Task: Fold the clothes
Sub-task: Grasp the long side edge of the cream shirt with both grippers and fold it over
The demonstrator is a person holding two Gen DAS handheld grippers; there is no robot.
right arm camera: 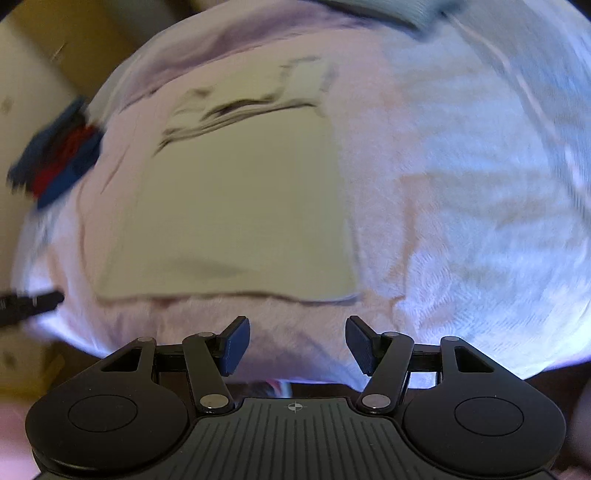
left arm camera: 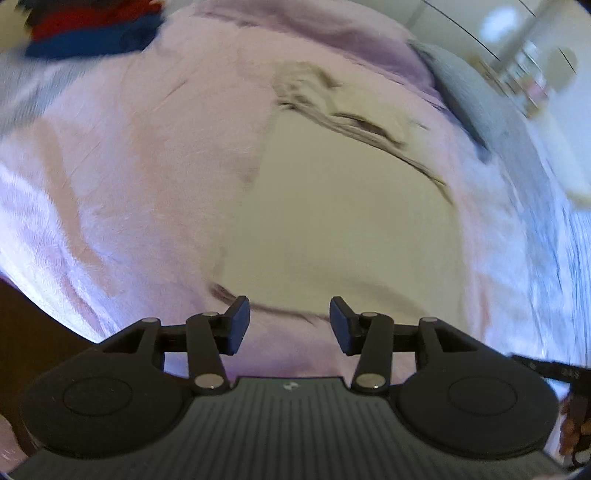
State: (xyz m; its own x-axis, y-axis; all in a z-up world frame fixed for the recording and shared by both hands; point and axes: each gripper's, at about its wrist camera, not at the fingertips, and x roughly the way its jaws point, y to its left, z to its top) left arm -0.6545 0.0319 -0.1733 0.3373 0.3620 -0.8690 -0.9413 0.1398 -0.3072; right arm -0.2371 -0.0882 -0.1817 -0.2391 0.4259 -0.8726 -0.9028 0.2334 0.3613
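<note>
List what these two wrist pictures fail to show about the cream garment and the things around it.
- Cream garment: its type is unclear; the bunched far end is smeared by motion blur in both views.
- Red and blue cloth: cut by the top edge in the left wrist view, blurred in the right; its fold state is unreadable.
- Grey-blue item: cut by the top edge in the right wrist view.
- Room beyond the pink blanket: too blurred.

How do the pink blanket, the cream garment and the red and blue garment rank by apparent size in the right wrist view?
1. Pink blanket, filling most of the view.
2. Cream garment.
3. Red and blue garment, smallest, though it lies farther off and is blurred.
</note>
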